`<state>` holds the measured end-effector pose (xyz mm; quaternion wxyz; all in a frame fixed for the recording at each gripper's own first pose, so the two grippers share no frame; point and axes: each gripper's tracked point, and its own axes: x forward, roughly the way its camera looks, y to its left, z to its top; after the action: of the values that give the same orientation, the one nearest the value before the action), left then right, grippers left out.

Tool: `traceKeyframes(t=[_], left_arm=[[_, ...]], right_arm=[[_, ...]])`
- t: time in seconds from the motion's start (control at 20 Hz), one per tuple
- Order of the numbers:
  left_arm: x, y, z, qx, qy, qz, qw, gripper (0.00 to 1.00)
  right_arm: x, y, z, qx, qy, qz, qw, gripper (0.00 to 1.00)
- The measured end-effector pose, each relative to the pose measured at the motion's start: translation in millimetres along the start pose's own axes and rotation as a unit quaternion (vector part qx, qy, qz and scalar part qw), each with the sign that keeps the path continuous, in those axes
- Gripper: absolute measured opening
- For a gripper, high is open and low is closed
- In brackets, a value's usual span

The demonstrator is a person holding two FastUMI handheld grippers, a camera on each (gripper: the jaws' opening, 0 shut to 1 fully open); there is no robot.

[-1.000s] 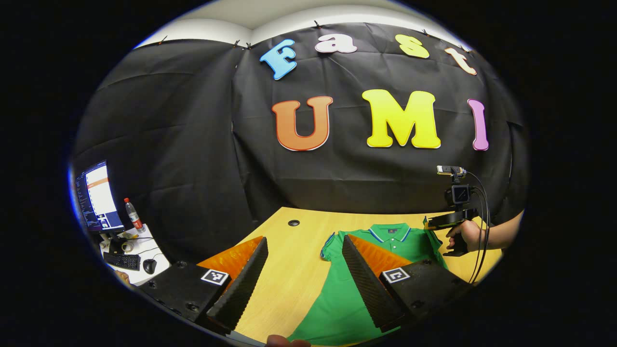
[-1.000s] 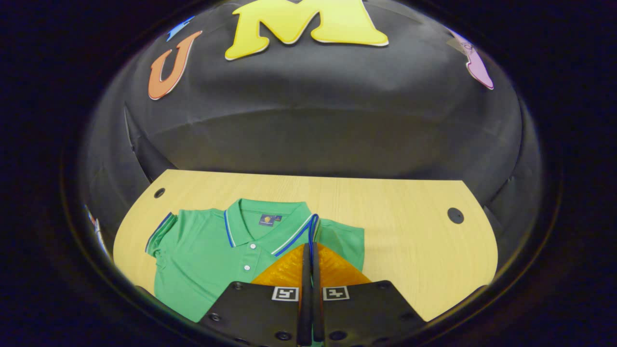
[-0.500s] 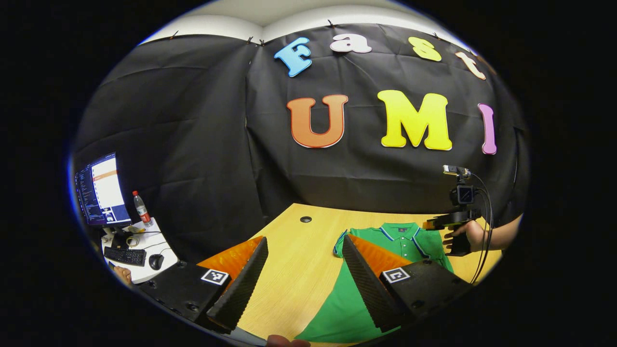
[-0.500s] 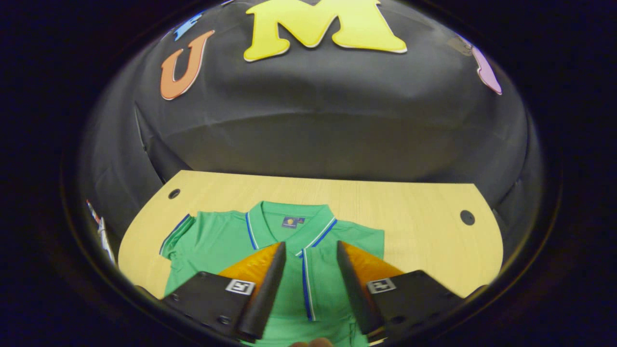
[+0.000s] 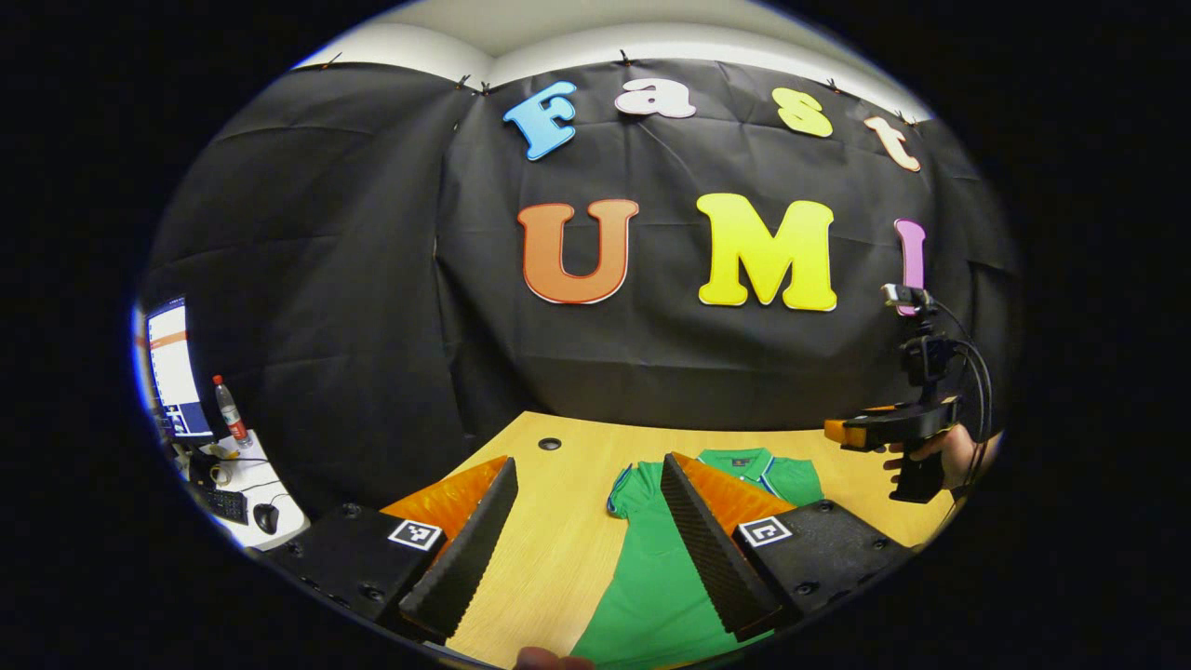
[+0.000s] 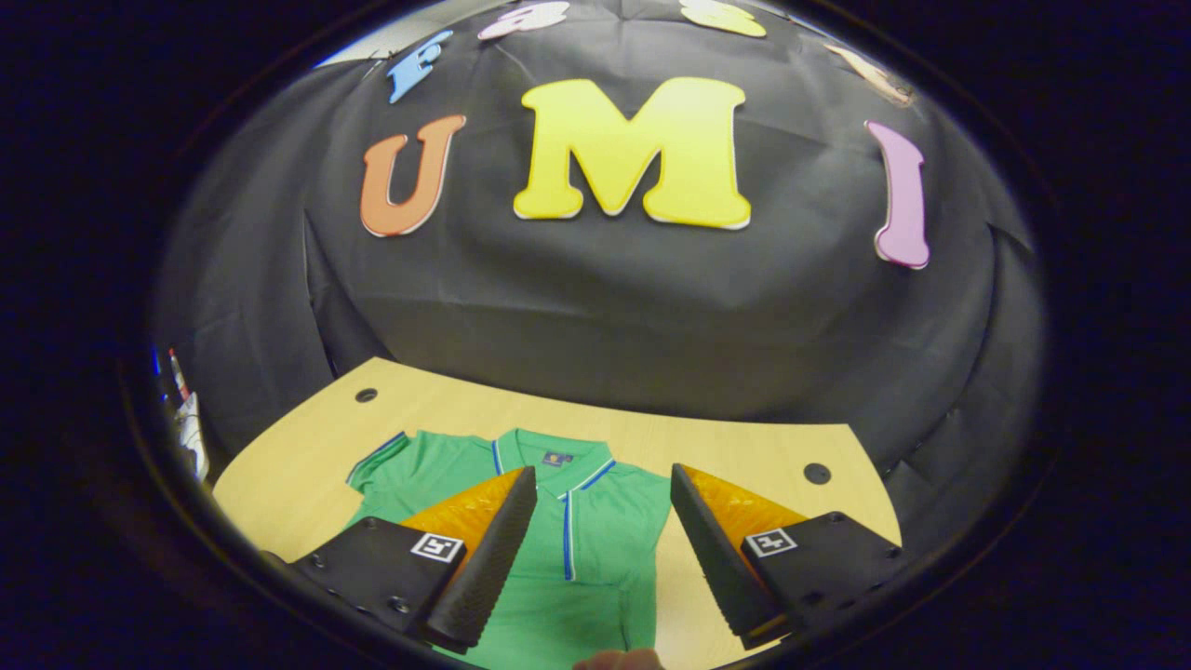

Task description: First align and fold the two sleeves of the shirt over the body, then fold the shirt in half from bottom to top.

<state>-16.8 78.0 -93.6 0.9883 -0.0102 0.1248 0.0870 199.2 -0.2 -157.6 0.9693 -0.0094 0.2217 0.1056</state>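
A green polo shirt (image 6: 595,568) with blue-and-white trim lies flat on the wooden table (image 6: 744,451), collar (image 6: 554,461) toward the wall. One sleeve lies folded over the body, its striped cuff (image 6: 566,540) running down the chest. The other sleeve (image 6: 377,461) is spread out to the side. My right gripper (image 6: 603,475) hangs open above the chest, holding nothing. My left gripper (image 5: 588,465) is open above the table beside the shirt (image 5: 651,577), near the spread sleeve (image 5: 625,484). In the left gripper view, a hand (image 5: 944,451) holds the right gripper (image 5: 842,431) above the table, beyond the shirt.
The table has round cable holes (image 6: 366,395) (image 6: 817,473) near its far corners. A side desk (image 5: 247,479) to the left carries a monitor (image 5: 167,368), a bottle (image 5: 228,409), a keyboard and a mouse. The booth's black cloth wall stands right behind the table.
The right gripper opened and let the sleeve go onto the shirt's body, then rose and drew back. The left gripper stayed open while its view swung a little.
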Motion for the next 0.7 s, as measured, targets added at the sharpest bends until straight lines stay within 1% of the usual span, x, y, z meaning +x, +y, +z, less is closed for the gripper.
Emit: traceKeyframes(t=[0.1, 0.25, 0.3, 0.4, 0.45, 0.5, 0.55, 0.65, 0.7], left_arm=[[8.0, -2.4, 1.3, 0.001, -0.005, -0.02, 1.0, 0.99], [24.0, -9.8, -2.2, 0.006, -0.004, -0.056, 0.998, 0.99], [30.3, -12.1, -5.5, 0.006, -0.001, -0.068, 0.998, 0.99], [43.9, -15.6, -14.4, 0.004, 0.007, -0.088, 0.996, 0.99], [51.7, -17.3, -19.1, 0.002, 0.013, -0.097, 0.995, 0.99], [59.4, -20.1, -26.5, 0.001, 0.02, -0.107, 0.994, 0.99], [67.6, -21.4, -34.0, 0.002, 0.029, -0.113, 0.993, 0.99], [84.0, -21.1, -46.5, 0.008, 0.041, -0.123, 0.991, 1.0], [92.9, -21.9, -53.2, 0.007, 0.047, -0.128, 0.991, 1.0]], right_arm=[[-38.2, -5.8, 9.9, 0.011, -0.02, -0.006, 1.0, 0.94], [-92.4, -14.8, 11.3, 0.032, -0.034, -0.019, 0.999, 0.94], [-108.7, -20.2, 10.0, 0.033, -0.037, -0.025, 0.998, 0.87], [-137.1, -26.9, 7.5, 0.034, -0.039, -0.038, 0.998, 0.87], [-149.7, -30.3, 7.8, 0.033, -0.04, -0.045, 0.998, 0.94], [-161.8, -34.7, 7.5, 0.032, -0.044, -0.053, 0.997, 0.94], [-173.0, -37.1, 8.8, 0.03, -0.048, -0.06, 0.997, 0.87], [-193.5, -40.4, 11.2, 0.028, -0.054, -0.07, 0.996, 0.87], [-201.7, -37.1, 12.2, 0.027, -0.056, -0.068, 0.996, 0.94]])
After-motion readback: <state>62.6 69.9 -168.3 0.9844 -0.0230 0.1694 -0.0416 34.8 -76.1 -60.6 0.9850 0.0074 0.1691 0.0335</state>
